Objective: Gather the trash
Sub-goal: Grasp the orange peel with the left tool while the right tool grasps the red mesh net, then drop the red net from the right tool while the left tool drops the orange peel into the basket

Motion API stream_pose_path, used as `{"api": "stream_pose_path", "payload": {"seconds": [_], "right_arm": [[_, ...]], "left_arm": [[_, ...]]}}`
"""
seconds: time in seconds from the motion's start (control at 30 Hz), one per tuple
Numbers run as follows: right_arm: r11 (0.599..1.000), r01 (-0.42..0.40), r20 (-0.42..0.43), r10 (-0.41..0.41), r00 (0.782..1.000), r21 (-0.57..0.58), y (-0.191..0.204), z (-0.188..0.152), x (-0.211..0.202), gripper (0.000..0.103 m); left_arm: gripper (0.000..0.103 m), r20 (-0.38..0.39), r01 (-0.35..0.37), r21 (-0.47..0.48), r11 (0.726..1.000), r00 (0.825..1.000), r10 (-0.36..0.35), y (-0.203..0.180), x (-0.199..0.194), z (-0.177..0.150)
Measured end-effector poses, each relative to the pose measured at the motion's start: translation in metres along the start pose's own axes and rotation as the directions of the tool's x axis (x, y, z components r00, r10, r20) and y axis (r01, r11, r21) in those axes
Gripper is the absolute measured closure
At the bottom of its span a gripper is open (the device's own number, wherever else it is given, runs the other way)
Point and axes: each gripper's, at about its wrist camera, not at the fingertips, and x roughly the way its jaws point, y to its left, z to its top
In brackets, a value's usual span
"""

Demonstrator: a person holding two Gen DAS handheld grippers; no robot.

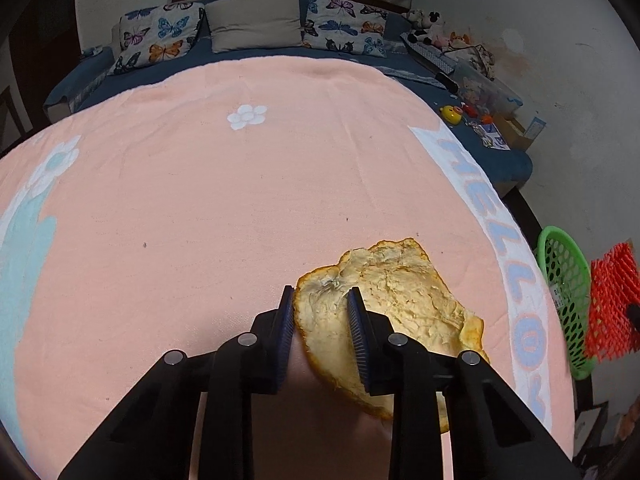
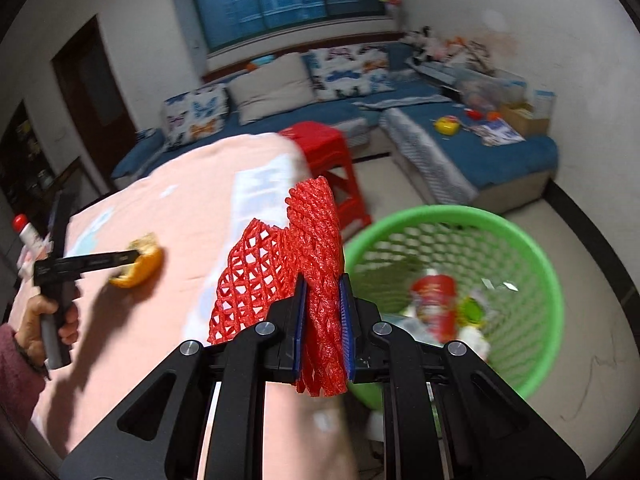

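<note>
A large piece of orange peel (image 1: 400,292), pale side up, sits between the pads of my left gripper (image 1: 320,294), which is shut on it just above the pink cloth (image 1: 240,200) on the table. The right wrist view shows that gripper (image 2: 138,258) holding the peel (image 2: 140,268) over its shadow. My right gripper (image 2: 322,292) is shut on a red foam fruit net (image 2: 316,240) near the table's edge, beside the green trash basket (image 2: 452,224). The basket (image 1: 564,276) and the net (image 1: 612,304) also show at the right of the left wrist view.
The basket holds a red cup (image 2: 436,304) and other scraps. A red plastic stool (image 2: 320,148) stands beyond the table. A blue sofa (image 2: 500,152) with pillows and toys runs along the walls. A person's hand (image 2: 44,320) grips the left tool. A red-capped bottle (image 2: 24,232) stands at the far left.
</note>
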Motion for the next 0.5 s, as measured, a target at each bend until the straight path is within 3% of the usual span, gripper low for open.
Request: {"api": "stream_pose_path", "payload": {"seconds": [0.23,0.5], "right_arm": [[0.987,0.142,-0.041,-0.140,0.989,0.071,-0.058,-0.013,0.007,0.087],[0.969,0.209,-0.087,-0.199,0.976,0.129,-0.089,-0.027,0.018,0.083]], "left_arm": [[0.095,0.042,0.018,0.031,0.999,0.999,-0.019,-0.014,-0.025,0.004],[0.096,0.063,0.056,0.074,0.996,0.996,-0.061,-0.043,-0.047,0.006]]}}
